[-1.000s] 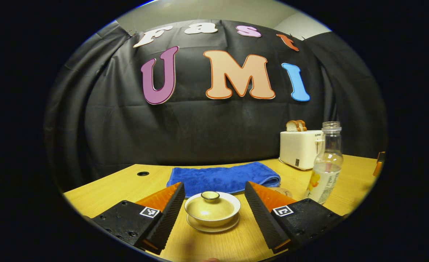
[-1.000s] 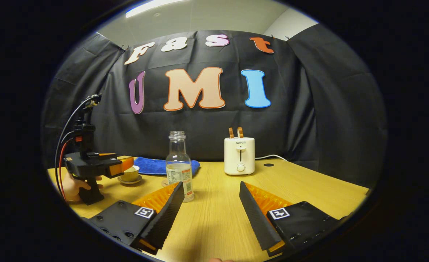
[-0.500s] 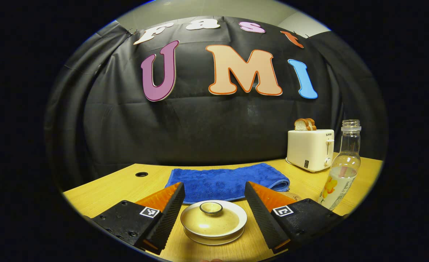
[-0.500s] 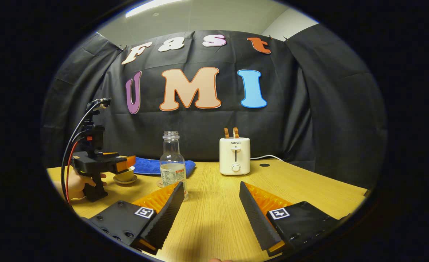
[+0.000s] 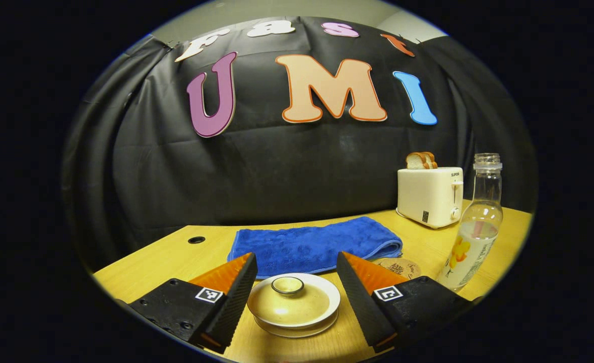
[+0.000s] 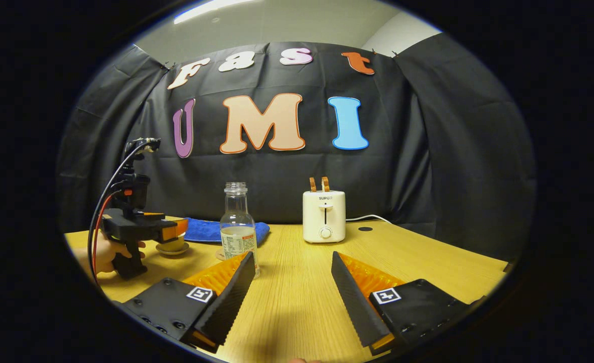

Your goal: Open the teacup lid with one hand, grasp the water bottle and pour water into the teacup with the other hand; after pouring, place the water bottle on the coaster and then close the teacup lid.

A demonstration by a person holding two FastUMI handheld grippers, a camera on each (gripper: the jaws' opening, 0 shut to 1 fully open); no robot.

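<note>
Closing in over the last second, the left hand-held gripper (image 5: 291, 292) now brackets the lidded teacup (image 5: 293, 304) on the table (image 5: 186, 252), fingers apart, lid-lifting next, while the right hand-held gripper (image 6: 291, 290) waits spread near the water bottle (image 6: 238, 229).

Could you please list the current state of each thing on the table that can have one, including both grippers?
teacup lid: on the teacup, closed.
water bottle: upright, uncapped, partly filled, ungrasped.
coaster: bare, nothing on it.
toaster: bread slices sticking up from slots.
blue towel: folded, flat.
left gripper: open, fingers flanking the teacup.
right gripper: open, holding nothing.
</note>
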